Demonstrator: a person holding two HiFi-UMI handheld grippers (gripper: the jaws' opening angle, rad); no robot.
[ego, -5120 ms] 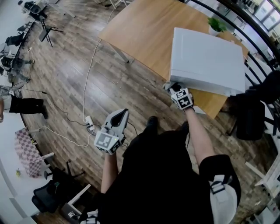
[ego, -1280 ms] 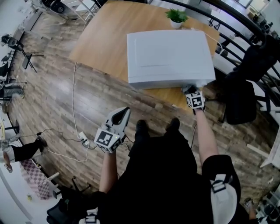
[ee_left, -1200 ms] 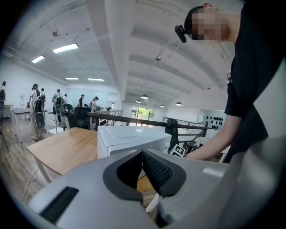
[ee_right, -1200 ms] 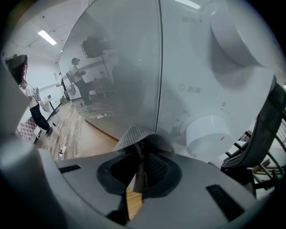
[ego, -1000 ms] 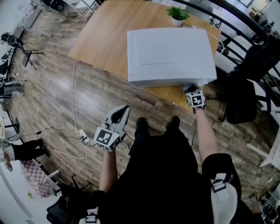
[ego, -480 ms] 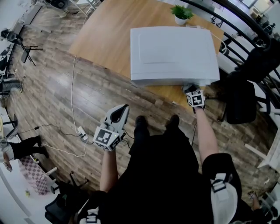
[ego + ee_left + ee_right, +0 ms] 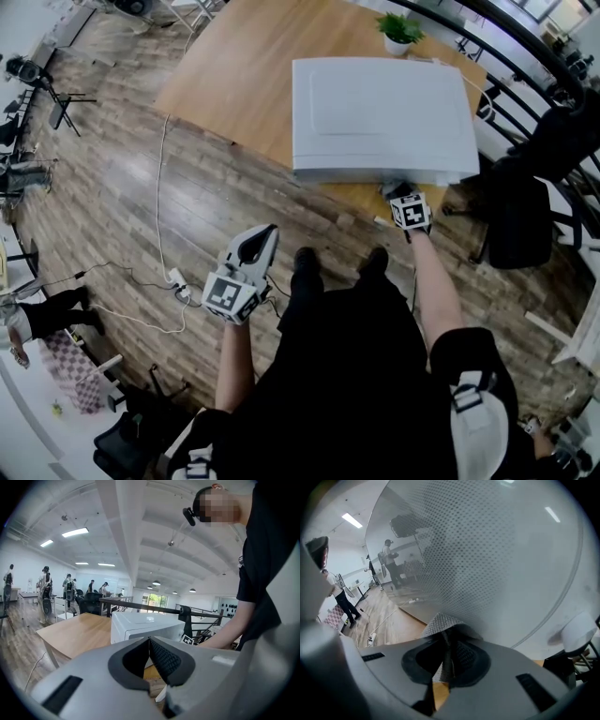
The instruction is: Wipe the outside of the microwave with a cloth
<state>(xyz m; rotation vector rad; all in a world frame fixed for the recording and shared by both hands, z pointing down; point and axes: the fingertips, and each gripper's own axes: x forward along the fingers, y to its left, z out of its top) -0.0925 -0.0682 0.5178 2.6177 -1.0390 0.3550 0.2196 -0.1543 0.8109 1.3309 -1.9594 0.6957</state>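
A white microwave [image 7: 380, 112] sits on the wooden table [image 7: 244, 66]. Its dotted glass door [image 7: 487, 555] fills the right gripper view. My right gripper [image 7: 398, 190] is at the microwave's front face near its right end, shut on a grey cloth [image 7: 440, 623] that presses against the door. My left gripper [image 7: 251, 255] hangs low over the floor, left of the person's body and away from the table, jaws shut with nothing between them. In the left gripper view the microwave [image 7: 145, 623] stands ahead beyond the shut left gripper [image 7: 150, 644].
A small potted plant [image 7: 400, 31] stands at the table's far edge. A black office chair [image 7: 520, 220] is right of the table. A white cable and power strip [image 7: 173, 277] lie on the wood floor at the left. A black railing [image 7: 525, 52] runs behind.
Over five seconds the right gripper with the cloth has travelled along the microwave's front from its left end toward its right end. In the last second it barely moved. The left gripper stayed put.
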